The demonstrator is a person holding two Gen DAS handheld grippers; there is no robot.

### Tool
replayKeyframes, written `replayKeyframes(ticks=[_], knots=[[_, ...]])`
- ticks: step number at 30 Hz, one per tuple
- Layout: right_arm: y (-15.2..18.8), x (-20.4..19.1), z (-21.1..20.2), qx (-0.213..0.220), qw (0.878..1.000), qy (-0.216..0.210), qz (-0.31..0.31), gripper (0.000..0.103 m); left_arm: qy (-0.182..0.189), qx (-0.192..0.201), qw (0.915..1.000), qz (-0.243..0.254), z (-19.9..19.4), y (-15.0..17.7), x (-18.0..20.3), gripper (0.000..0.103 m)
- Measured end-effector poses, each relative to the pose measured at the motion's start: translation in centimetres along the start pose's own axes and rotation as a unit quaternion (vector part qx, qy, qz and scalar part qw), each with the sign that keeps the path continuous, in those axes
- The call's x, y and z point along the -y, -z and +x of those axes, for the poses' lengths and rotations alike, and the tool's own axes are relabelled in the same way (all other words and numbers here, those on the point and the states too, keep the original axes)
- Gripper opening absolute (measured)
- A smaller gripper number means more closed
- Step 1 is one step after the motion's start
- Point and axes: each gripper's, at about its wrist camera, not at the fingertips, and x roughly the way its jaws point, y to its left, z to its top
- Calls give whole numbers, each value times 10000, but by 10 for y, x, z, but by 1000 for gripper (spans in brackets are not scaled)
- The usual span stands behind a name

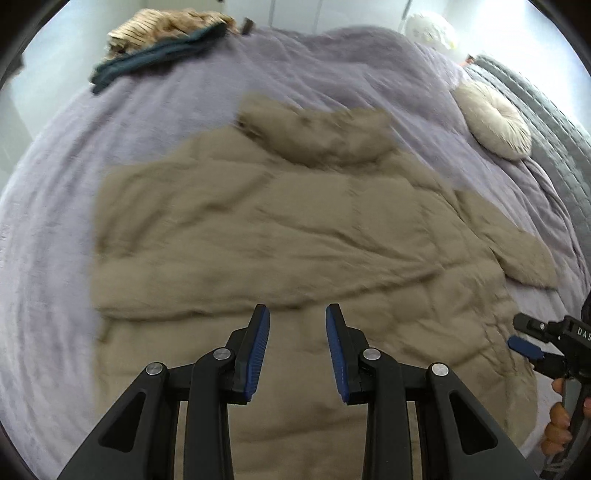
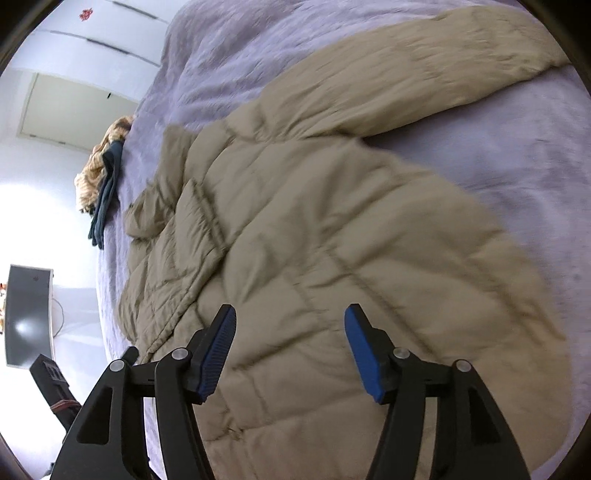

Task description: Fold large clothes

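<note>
1. The left gripper [image 1: 297,314] hangs over the lower part of the coat [image 1: 295,236], its blue pads [image 1: 258,354] apart with nothing between them; whether the tips touch the fabric cannot be told.
2. The right gripper [image 2: 290,314] hangs above the same coat [image 2: 332,240], its jaws spread wider and likewise holding nothing.
3. In the left view the right gripper [image 1: 524,336] shows at the right edge, beside the coat's hem corner, held by a hand [image 1: 557,424]. White letters "DAS" are readable on its black body; the rest is cut off.
4. The coat is tan and quilted, lying spread flat on the bed [image 1: 55,221], which has a lilac cover. Its hood [image 1: 325,136] lies at the far end and one sleeve [image 1: 517,247] stretches out to the right.
5. In the right view the sleeve [image 2: 424,74] runs toward the upper right, over the lilac cover [image 2: 535,147].
6. At the bed's far left corner lies a pile [image 1: 166,33] of striped beige and dark teal clothes.
7. A round cream cushion [image 1: 495,122] rests near the headboard [image 1: 546,110], well apart from the coat.
8. A red mark [image 2: 85,14] sits on the wall; too small to read.
9. A dark monitor [image 2: 27,314] stands beside the bed.
</note>
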Motion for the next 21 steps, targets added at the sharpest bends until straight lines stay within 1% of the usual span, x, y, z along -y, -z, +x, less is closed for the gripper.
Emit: replayKeyframes(ticks=[3, 5, 6, 8, 11, 13, 17, 18, 19, 20, 21], knots=[[-4, 17, -11, 56, 9999, 36, 123, 65, 221, -201, 9995, 96, 10, 5, 25, 34], [-6, 29, -18, 88, 9997, 51, 205, 65, 313, -300, 9989, 183, 14, 8, 43, 71], [-8, 36, -20, 96, 9996, 57, 265, 65, 328, -261, 9989, 225, 14, 10, 52, 92], [-11, 47, -24, 112, 9992, 32, 382, 65, 398, -201, 9981, 428, 14, 12, 67, 92], [-17, 61, -29, 160, 9987, 71, 485, 65, 385, -339, 9962, 708, 21, 13, 91, 92], [-22, 70, -32, 197, 9982, 64, 565, 65, 414, -412, 9953, 777, 25, 12, 102, 93], [-40, 96, -46, 376, 9963, 85, 765, 66, 380, -406, 9948, 858, 30, 8, 121, 93], [-47, 104, -51, 459, 9956, 84, 816, 74, 390, -416, 9946, 872, 31, 7, 127, 94], [-50, 110, -56, 514, 9950, 67, 853, 78, 416, -437, 9944, 866, 33, 7, 131, 103], [-57, 118, -62, 609, 9939, 31, 915, 83, 466, -450, 9944, 840, 34, 6, 136, 103], [-63, 127, -68, 716, 9924, -2, 999, 83, 525, -456, 9941, 827, 35, 5, 141, 103]])
